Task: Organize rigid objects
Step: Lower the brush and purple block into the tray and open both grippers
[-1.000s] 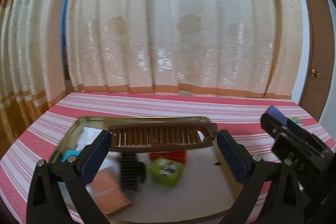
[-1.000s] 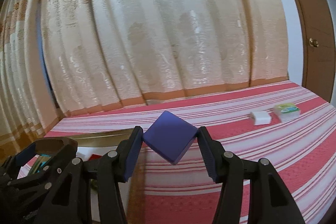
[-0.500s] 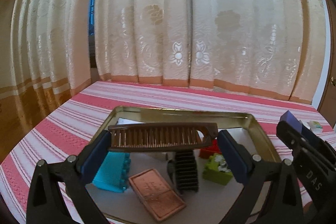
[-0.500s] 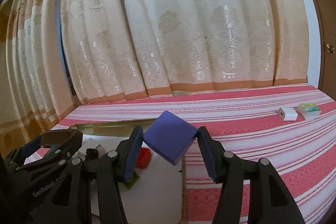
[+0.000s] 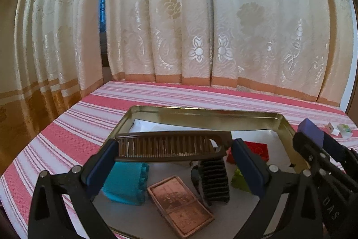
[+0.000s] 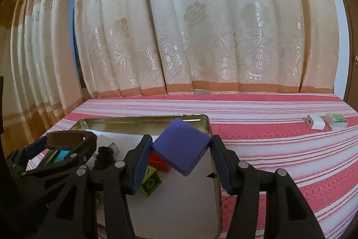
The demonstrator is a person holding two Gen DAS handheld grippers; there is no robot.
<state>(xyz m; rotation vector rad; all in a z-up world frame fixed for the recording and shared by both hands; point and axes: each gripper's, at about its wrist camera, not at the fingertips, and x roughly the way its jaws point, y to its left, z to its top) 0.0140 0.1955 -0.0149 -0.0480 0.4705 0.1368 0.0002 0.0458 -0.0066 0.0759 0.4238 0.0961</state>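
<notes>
Left gripper point(image 5: 174, 149) pinches a brown comb point(image 5: 172, 144) end to end: comb lies crosswise btwn the two blue pads, level, teeth pointing down, each pad pressed on one end. It hangs above the gold metal tray point(image 5: 201, 112), over the tray's near-left part, not touching anything inside.

Right gripper point(image 6: 181, 153) clamps a blue square block point(image 6: 181, 146), turned diamond-wise so two opposite corners sit against the pads; one corner points up, one down. Block is over the tray's right half, near its right rim, clear of the tray floor. In the left wrist view the same block shows at far right, w/ the right gripper's black frame below it.

Inside the tray, on white lining: teal block point(image 5: 125, 183) at near left, copper-coloured flat tin point(image 5: 179, 203) in front centre, black ribbed item point(image 5: 214, 180) standing just right of it, red box point(image 5: 257, 150) further back, lime green brick point(image 6: 151, 183) beside the red one. The comb partly hides what sits behind it.

Tray rests on a red-and-white striped cloth point(image 6: 279, 145). Well apart to the right on the cloth: white charger plug point(image 6: 315, 122) and small clear case w/ green label point(image 6: 336, 120), side by side, nearly touching. Cream patterned curtains point(image 5: 201, 26) hang behind.
</notes>
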